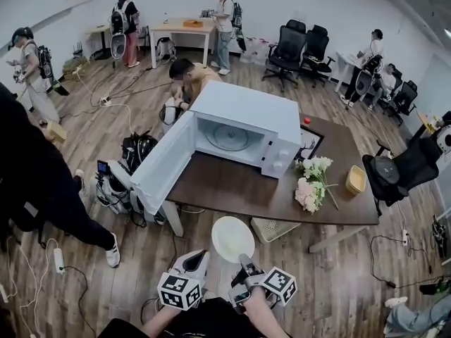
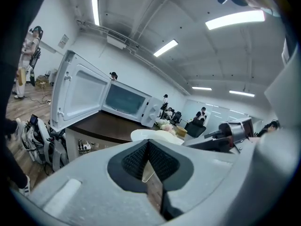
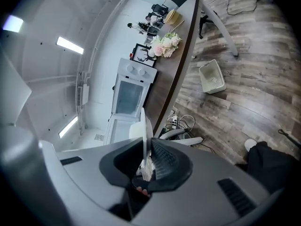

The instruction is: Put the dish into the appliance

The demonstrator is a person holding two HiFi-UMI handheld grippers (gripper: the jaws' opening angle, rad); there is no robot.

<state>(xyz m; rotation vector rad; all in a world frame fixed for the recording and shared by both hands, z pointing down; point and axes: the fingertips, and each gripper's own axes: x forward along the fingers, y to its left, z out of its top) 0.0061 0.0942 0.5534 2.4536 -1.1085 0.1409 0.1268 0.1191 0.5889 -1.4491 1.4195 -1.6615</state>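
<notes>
Item: white dish (image 1: 232, 238), held by its rim in our right claw (image 1: 244, 261), just short of the counter (image 1: 232, 189). Microwave (image 1: 246, 125) door open. Our left claw (image 1: 198, 260) clenched, empty.

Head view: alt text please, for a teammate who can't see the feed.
The right gripper holds a white plate by its near rim, short of the dark table, where a white microwave stands with its door swung wide open. The left gripper hangs shut and empty beside it.
</notes>
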